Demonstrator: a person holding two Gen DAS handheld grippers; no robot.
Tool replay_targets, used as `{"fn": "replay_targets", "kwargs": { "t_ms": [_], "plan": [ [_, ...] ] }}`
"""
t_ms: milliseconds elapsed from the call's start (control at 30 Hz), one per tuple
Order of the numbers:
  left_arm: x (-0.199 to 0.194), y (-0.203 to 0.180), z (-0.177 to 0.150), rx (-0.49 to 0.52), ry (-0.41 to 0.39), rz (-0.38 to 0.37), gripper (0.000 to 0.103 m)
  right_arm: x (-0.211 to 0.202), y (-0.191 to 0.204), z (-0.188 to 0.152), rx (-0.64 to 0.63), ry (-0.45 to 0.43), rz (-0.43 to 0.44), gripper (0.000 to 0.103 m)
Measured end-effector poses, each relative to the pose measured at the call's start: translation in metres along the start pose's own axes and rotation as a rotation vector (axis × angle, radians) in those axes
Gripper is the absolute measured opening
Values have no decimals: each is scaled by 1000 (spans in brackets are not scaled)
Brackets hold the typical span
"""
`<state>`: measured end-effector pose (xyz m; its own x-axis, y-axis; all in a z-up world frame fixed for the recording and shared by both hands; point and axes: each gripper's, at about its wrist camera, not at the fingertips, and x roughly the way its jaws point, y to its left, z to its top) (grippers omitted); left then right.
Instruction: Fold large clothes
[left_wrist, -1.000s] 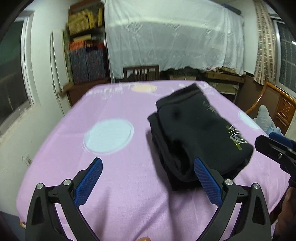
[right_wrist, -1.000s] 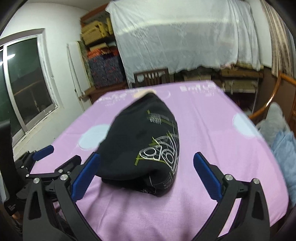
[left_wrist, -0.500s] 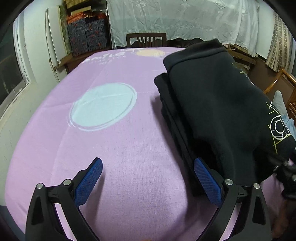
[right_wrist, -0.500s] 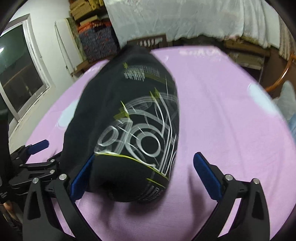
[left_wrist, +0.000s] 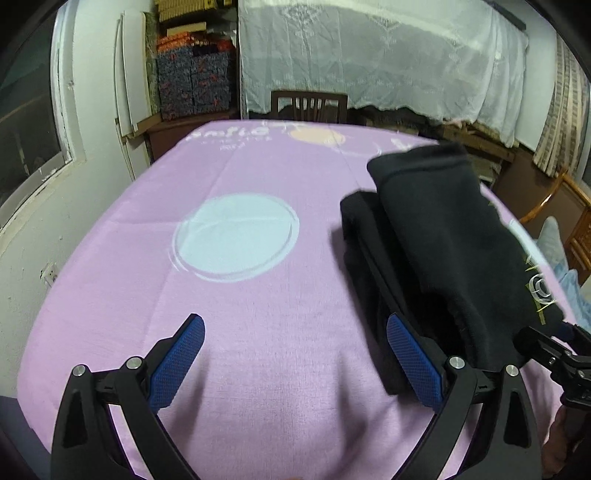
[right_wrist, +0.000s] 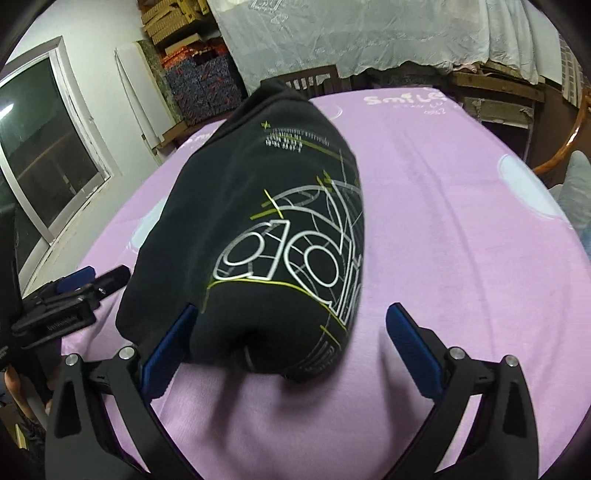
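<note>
Black folded sweatshirt (right_wrist: 266, 221) on lilac cloth (left_wrist: 258, 314).

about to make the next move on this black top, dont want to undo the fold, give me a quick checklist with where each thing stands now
1. Left gripper open, nothing between its fingers: ok.
2. Right gripper open, not clamped on cloth: ok; its left finger sits against the bundle's near end.
3. Black garment folded into a compact bundle, printed side up: ok.
4. Bundle lies fully on the purple tablecloth, away from the edges: ok.
5. Lower layers squared under the top fold: not ok; a layer sticks out on the left.
6. Underside flat, no trapped sleeve: cannot tell.
</note>
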<state>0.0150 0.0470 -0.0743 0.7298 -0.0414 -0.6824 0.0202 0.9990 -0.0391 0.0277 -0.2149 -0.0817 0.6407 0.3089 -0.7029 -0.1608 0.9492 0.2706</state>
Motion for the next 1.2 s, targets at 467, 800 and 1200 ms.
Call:
{"fn": "replay_targets", "kwargs": {
  "t_ms": [467, 800, 1200],
  "plan": [
    [-80, -47, -20, 116, -149, -57, 99, -87, 33, -10, -31, -148, -49, 98],
    [-139, -55, -30, 143, -308, -51, 99, -148, 67, -23, -98, -253, -75, 98],
    [-139, -57, -32, 141, -313, -29, 99, -159, 71, -33, -96, -291, -61, 98]
  ]
}}
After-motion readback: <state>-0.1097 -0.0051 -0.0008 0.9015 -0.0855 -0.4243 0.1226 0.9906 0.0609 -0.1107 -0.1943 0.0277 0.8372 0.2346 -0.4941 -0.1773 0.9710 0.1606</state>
